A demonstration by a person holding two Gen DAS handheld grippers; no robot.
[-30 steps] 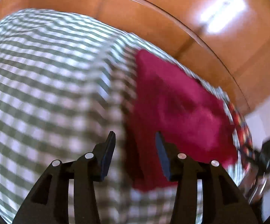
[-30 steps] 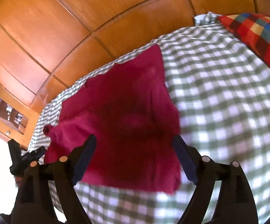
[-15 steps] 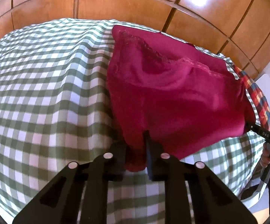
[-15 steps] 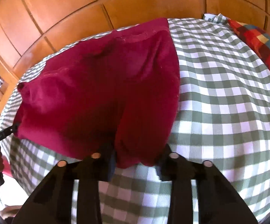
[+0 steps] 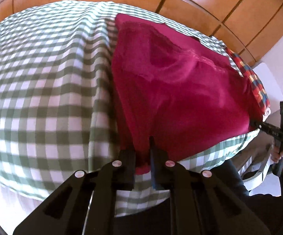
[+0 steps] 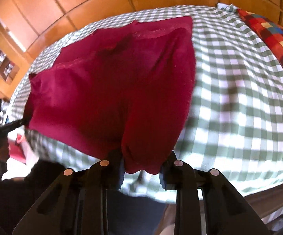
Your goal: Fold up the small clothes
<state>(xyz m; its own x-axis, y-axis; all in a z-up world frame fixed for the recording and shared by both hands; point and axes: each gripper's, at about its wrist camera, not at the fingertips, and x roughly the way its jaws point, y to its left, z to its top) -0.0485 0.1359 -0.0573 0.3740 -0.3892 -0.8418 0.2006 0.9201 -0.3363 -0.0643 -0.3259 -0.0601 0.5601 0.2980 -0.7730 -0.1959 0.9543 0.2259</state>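
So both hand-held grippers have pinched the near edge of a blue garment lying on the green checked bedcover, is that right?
Not quite: the garment is dark red, not blue, as both wrist views show. The rest holds: the left hand-held gripper and right hand-held gripper each pinch its near edge on the green checked bedcover.

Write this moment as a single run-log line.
stage: lifting near edge | left gripper: shut on red garment corner | right gripper: gripping other corner | surface: checked bedcover
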